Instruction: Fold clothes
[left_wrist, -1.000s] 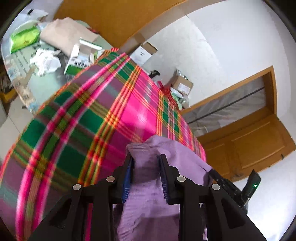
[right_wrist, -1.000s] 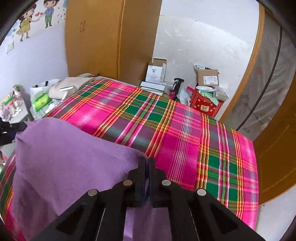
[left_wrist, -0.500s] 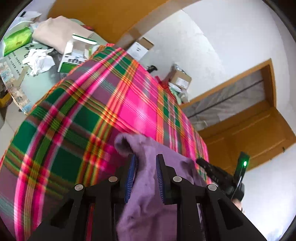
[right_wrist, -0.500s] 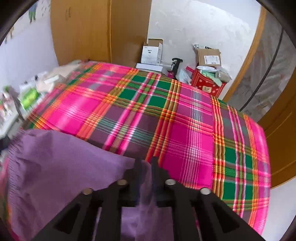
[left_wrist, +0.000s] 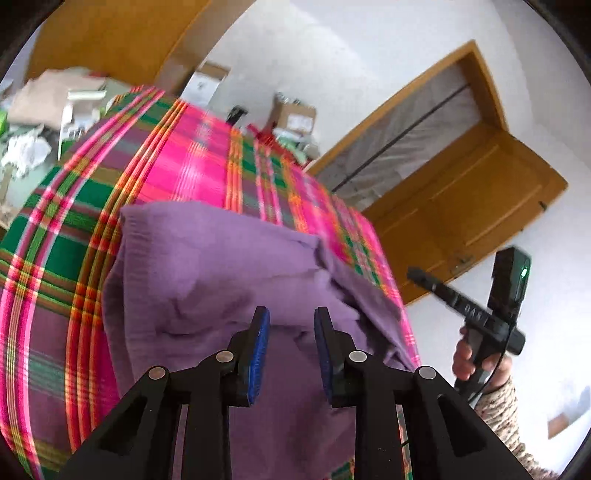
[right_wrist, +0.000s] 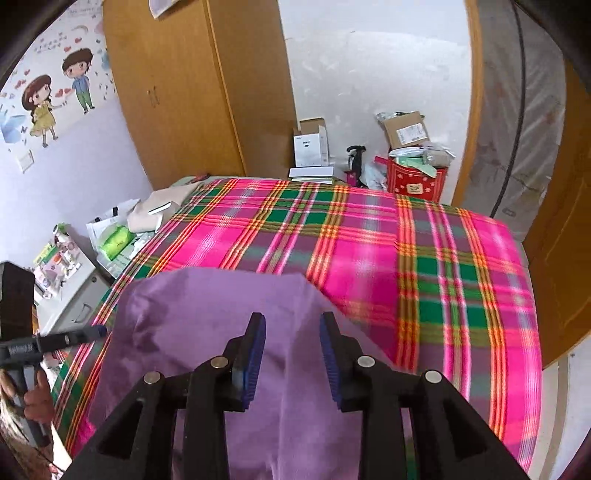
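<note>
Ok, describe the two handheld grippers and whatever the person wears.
Left gripper and right gripper look alike: black angular frames, silver round bolts, blue ribbed pads inside the fingers. The right one's black handle carries a green light. A speckled knit sleeve covers the wrist.

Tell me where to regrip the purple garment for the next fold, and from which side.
Probably take the purple garment at its two far corners, one per gripper, coming over it from the near side. Both grippers, left and right, hang open above it; its far edge lies fairly straight across the plaid bedspread, corners exposed.
</note>
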